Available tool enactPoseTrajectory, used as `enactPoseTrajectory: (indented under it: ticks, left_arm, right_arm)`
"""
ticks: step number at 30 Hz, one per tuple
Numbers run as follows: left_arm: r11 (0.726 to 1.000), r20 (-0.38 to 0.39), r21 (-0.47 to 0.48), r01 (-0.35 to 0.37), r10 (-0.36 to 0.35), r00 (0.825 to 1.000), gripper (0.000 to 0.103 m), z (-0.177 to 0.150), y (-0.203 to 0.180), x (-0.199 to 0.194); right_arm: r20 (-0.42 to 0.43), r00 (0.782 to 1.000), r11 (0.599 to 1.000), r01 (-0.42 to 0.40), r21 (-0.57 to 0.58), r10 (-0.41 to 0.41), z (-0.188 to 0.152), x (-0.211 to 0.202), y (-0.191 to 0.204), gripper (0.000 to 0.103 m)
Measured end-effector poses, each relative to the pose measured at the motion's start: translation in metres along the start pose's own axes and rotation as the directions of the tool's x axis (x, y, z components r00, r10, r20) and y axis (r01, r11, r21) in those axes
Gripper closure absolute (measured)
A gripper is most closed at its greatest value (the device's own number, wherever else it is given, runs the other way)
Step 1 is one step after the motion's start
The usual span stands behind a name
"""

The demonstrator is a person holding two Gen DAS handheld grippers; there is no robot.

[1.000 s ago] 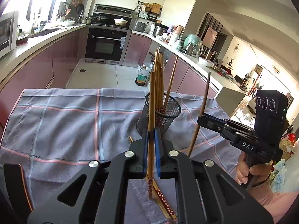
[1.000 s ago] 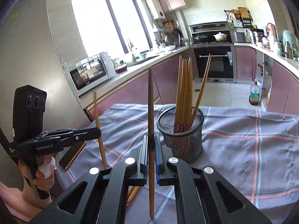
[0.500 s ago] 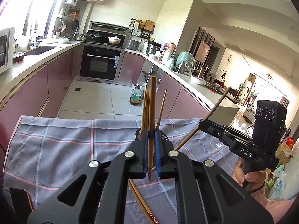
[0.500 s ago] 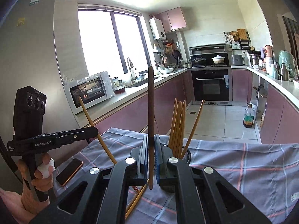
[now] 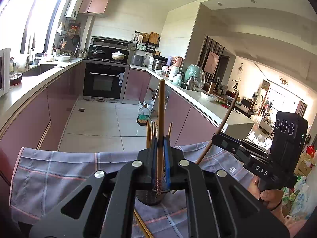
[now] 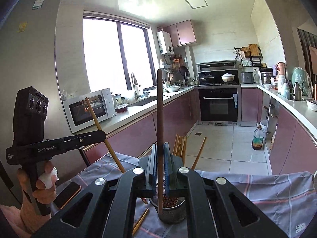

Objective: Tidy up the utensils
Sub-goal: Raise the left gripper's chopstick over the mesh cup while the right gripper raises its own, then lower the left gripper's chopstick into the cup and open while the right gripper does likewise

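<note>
Nearest to us, our left gripper [image 5: 160, 148] is clenched on a light wooden chopstick [image 5: 160, 119], held upright between the blue pads [image 5: 167, 164]; its patterned lower end shows just below the pads, over the mouth of the mesh holder [image 5: 150, 197]. Our right gripper [image 6: 160, 154] is clenched too, on a darker brown chopstick [image 6: 159, 115], also upright, whose lower tip reaches down beside the rim of the same mesh holder [image 6: 172, 212]; whether it is inside or just in front we cannot tell.

The holder stands on a grey checked cloth [image 5: 55, 170] with pink lines. Several chopsticks [image 6: 180, 144] already stand in it, one of them leaning off to the right. Loose chopsticks [image 6: 141, 221] lie on the cloth beside the holder's base, and a phone [image 6: 67, 194] lies near the cloth's left edge.

From the left camera, the other gripper appears to the right with its dark stick slanting. From the right camera, the left one appears to the left with its pale stick slanting.

Beyond the table runs the tiled floor with a bottle [image 5: 143, 117] standing on it, then pink cabinets, a microwave [image 6: 89, 109] on the left counter, and at the far end a black oven [image 5: 104, 83] with a white pot [image 5: 118, 55] above it.
</note>
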State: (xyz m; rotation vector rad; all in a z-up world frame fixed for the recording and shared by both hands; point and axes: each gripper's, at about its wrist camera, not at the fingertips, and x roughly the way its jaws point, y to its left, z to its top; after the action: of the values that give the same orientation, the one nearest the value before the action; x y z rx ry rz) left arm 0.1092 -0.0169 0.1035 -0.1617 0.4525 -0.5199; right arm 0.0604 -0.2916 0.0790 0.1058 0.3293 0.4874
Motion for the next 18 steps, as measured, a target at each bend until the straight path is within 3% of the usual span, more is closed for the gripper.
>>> enactPoseTrajectory:
  ticks: [8, 18]
  left_arm:
    - [0.999, -0.018, 0.018, -0.027, 0.028, 0.999, 0.096, 0.009, -0.009, 0.016]
    - [0.997, -0.107, 0.063, -0.052, 0.059, 0.993, 0.096, 0.007, -0.021, 0.051]
  right_arm:
    - [0.008, 1.000, 1.000, 0.026, -0.010, -0.026, 0.006, 0.012, -0.005, 0.098]
    - [-0.072, 0.996, 0.998, 0.058, -0.019, -0.059, -0.005, 0.039, -0.009, 0.098]
